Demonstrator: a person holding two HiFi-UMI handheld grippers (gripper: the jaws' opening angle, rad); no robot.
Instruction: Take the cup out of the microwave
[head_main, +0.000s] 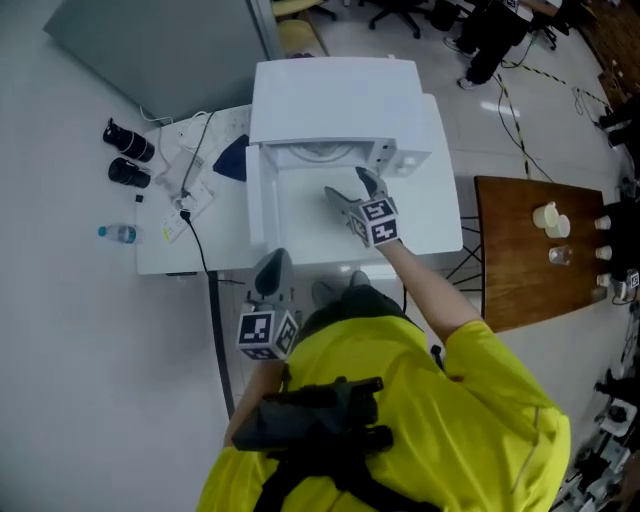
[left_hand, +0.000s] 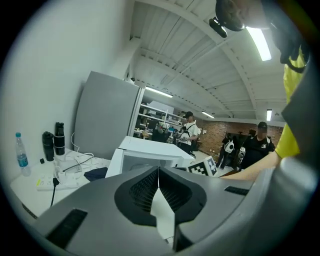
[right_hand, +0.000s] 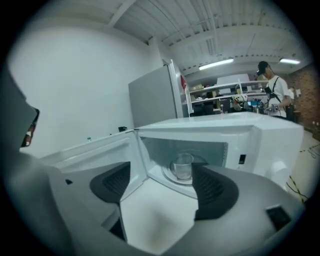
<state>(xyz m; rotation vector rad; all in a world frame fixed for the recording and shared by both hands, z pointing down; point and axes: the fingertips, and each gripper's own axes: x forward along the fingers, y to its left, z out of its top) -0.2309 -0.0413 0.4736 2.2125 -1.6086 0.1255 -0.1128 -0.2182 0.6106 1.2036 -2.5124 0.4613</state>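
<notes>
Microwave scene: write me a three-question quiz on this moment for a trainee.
1. Which has its jaws together: the left gripper or the right gripper?
2. True or false: the microwave has its door open.
3. Where is the cup? A: on the turntable inside the microwave. B: between the right gripper's jaws. C: on top of the microwave.

Key: 1. The left gripper. 2. True. 3. A.
</notes>
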